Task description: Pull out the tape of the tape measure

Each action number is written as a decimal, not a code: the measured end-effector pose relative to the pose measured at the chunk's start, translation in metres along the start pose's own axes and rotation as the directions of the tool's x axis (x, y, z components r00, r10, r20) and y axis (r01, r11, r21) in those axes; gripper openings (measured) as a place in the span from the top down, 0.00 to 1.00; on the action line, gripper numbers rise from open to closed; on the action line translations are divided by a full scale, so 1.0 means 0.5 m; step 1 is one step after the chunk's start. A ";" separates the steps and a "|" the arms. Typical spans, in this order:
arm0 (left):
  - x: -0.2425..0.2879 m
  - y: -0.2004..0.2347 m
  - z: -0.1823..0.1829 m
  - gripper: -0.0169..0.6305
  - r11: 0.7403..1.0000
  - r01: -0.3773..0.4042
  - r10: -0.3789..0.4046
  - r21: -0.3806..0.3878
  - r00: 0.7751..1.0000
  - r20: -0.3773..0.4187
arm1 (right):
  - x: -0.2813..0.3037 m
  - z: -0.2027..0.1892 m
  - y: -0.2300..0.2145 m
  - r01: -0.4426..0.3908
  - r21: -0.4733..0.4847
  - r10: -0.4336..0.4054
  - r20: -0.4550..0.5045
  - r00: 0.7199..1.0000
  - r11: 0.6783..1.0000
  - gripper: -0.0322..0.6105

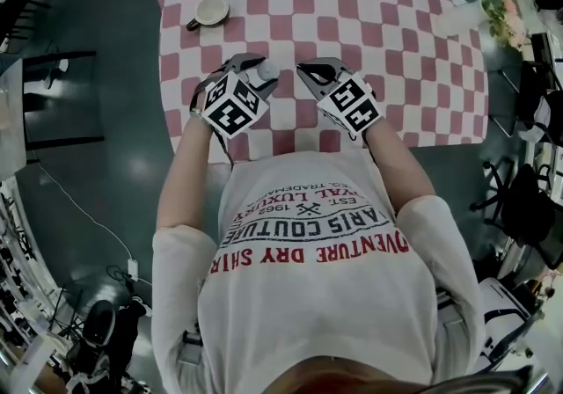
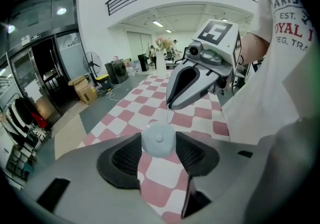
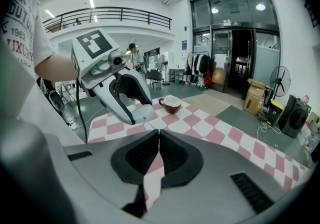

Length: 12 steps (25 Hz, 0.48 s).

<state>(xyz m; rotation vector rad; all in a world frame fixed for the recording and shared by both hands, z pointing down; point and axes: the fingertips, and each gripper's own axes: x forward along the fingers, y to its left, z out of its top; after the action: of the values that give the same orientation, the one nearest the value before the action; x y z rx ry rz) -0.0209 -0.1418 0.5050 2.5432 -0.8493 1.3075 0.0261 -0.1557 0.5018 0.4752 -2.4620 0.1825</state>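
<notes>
A small round white tape measure (image 1: pixel 268 70) is held just above the red-and-white checked table (image 1: pixel 413 49), between the pads of my left gripper (image 1: pixel 256 68). In the left gripper view its case (image 2: pixel 158 139) fills the gap between both pads. My right gripper (image 1: pixel 307 72) points at the case from the right, a short way off. Its jaws are shut tip to tip (image 3: pixel 159 135), with a thin pale strip, the tape's end, pinched edge-on between them. A faint line runs from the case to the right gripper's tip (image 2: pixel 171 104).
A cup (image 1: pixel 211 10) stands at the table's far left corner, seen also beyond the left gripper (image 3: pixel 134 110) as a brown cup (image 3: pixel 170 103). Flowers in a pale vase (image 1: pixel 497 18) stand at the far right corner. Chairs and cables surround the table.
</notes>
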 end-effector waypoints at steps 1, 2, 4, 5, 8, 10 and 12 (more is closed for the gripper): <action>0.002 0.003 0.003 0.62 1.000 -0.005 0.005 -0.002 1.000 0.005 | -0.002 0.001 -0.004 0.012 -0.002 -0.012 0.001 1.000 1.000 0.90; 0.004 0.006 0.005 0.62 1.000 -0.009 0.009 -0.006 1.000 0.011 | -0.004 0.002 -0.009 0.027 -0.002 -0.027 0.001 1.000 1.000 0.90; 0.006 0.012 0.007 0.62 1.000 -0.019 0.019 -0.015 1.000 0.017 | -0.009 -0.002 -0.021 0.061 0.013 -0.061 -0.008 0.998 0.998 0.90; 0.005 0.017 0.005 0.62 0.999 -0.030 0.030 -0.018 0.999 0.013 | -0.012 -0.007 -0.031 0.084 0.027 -0.083 -0.015 0.996 0.996 0.90; -0.005 0.040 -0.004 0.62 0.997 -0.064 0.065 -0.047 0.998 0.012 | -0.031 -0.017 -0.068 0.147 0.078 -0.146 -0.017 0.989 0.986 0.90; -0.014 0.056 -0.004 0.62 0.993 -0.077 0.080 -0.089 0.996 0.031 | -0.044 -0.020 -0.088 0.174 0.092 -0.174 -0.008 0.985 0.980 0.90; -0.020 0.071 0.000 0.62 0.988 -0.101 0.107 -0.117 0.993 0.049 | -0.052 -0.018 -0.095 0.189 0.104 -0.190 0.003 0.982 0.976 0.90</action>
<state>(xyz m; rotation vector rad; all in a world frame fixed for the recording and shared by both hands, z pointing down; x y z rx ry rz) -0.0452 -0.1668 0.4932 2.4862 -1.0500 1.1840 0.0683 -0.1901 0.4944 0.7542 -2.4109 0.2297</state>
